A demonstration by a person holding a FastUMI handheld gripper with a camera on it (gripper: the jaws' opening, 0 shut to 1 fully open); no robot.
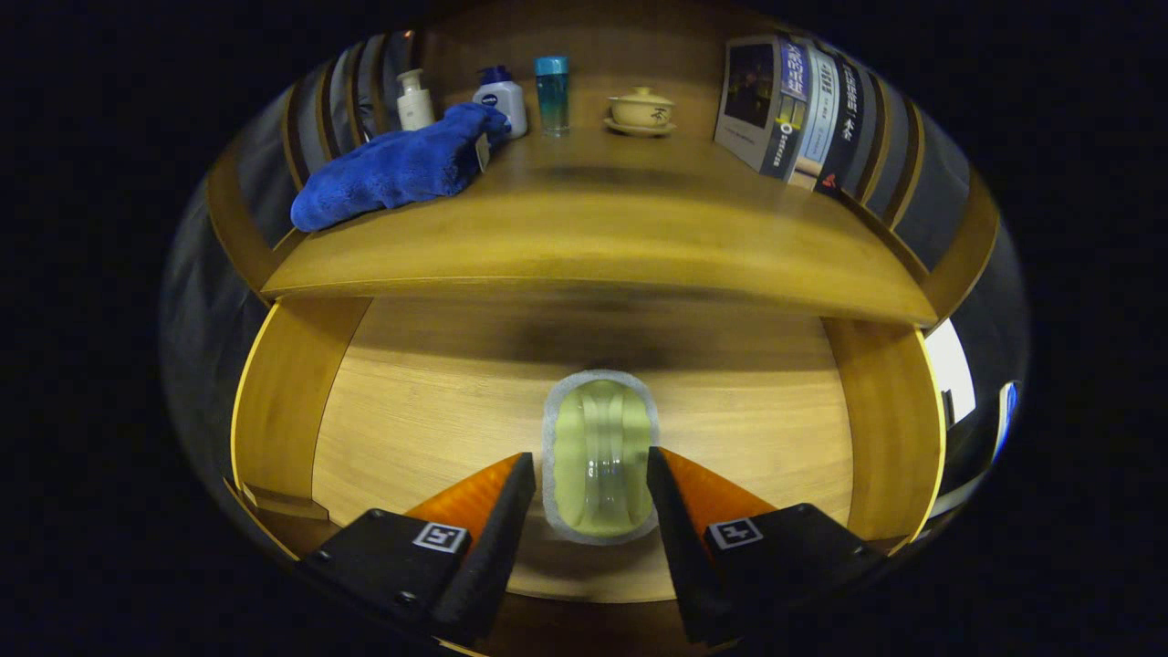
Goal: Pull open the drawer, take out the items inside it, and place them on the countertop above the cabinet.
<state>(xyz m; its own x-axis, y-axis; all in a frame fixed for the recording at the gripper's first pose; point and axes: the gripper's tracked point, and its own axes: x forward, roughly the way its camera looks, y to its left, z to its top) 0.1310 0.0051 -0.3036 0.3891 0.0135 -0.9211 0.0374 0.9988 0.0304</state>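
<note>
I have the gripper (pixel 591 474) lowered into the open drawer (pixel 438 411), and the jaws stand narrow, one finger on each side of a pale green item with a whitish rim (pixel 600 456) that lies on the drawer's wooden floor. It sits squarely between the fingertips, low in the centre of the frame, its far end reaching a little past the tips toward the back of the drawer. The fingers look to be right at its sides, though I cannot tell whether both actually press on it (the view is a bit smeared here).

The drawer's side walls curve up at the left and right of the frame. Above the drawer, across the middle of the frame, runs the countertop (pixel 639 246). On it, at upper left, lies a blue towel (pixel 397 169), crumpled and reaching to the counter's left front corner. Just behind the towel stand a white pump bottle (pixel 415 102) and a white bottle with a blue cap (pixel 504 102), the towel's far end touching or overlapping the latter. Beside them, top centre, stands a blue-capped clear bottle (pixel 551 94), then a lidded tea bowl on a saucer (pixel 641 111). At upper right a row of books (pixel 794 114) stands upright, leaning slightly.
</note>
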